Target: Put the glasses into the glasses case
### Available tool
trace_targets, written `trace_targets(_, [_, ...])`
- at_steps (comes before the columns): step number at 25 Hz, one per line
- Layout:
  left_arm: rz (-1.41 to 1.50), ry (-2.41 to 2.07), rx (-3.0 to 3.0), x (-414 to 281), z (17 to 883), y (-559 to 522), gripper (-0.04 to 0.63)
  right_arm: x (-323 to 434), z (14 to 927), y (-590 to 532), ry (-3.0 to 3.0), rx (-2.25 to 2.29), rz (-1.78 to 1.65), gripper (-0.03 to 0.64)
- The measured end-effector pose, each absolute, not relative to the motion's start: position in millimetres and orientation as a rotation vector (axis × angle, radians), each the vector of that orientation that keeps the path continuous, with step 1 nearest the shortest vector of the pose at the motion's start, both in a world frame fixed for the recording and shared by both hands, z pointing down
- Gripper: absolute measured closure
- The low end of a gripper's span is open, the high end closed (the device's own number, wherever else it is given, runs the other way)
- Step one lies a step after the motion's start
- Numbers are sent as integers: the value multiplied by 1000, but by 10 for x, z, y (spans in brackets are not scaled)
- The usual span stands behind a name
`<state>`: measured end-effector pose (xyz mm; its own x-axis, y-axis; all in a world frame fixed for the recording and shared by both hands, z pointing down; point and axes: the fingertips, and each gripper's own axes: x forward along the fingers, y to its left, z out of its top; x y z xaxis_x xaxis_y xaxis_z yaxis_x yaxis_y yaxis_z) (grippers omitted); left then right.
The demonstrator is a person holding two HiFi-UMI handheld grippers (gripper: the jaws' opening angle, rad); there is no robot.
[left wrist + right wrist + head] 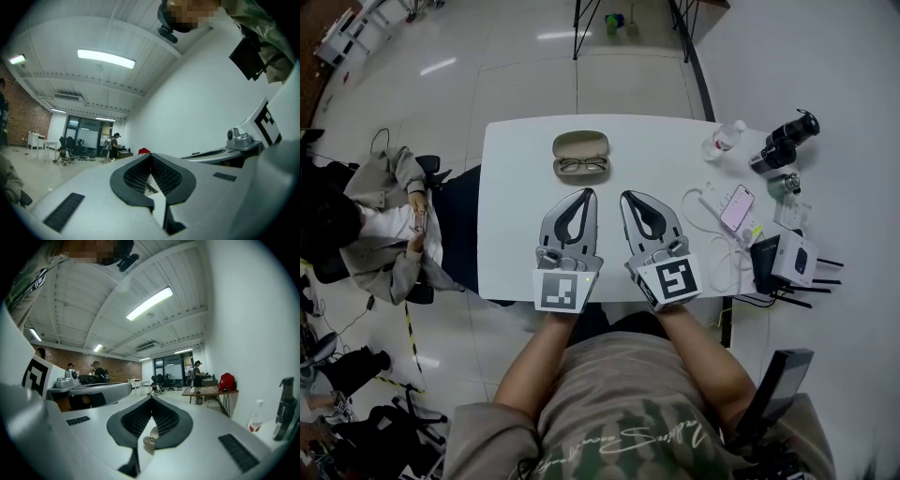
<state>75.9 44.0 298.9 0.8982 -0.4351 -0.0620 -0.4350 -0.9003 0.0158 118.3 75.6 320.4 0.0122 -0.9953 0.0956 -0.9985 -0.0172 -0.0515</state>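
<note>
**Both hand-held grippers rest empty; the glasses lie far across the bench**

The left hand-held gripper [588, 192] and the right hand-held gripper [628, 195] lie side by side on the white bench [511, 187], each with its jaws pressed together at the tips and nothing between them. Well beyond them, near the far edge, the glasses case [580, 141] sits open, and the glasses [582, 166] appear to lie in its nearer half. They look light and thin-framed, with lenses that would scratch easily. I'd pinch the bridge or a temple near the hinge, gently. The stiff case may skate on the smooth bench.
</note>
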Motion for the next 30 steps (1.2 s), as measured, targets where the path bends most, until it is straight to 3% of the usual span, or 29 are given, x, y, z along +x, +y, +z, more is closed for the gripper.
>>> trace_targets(30, [-147,-1046,3098,314,2495,2236,589,1154,2926,2905,-2307,2138,27,604])
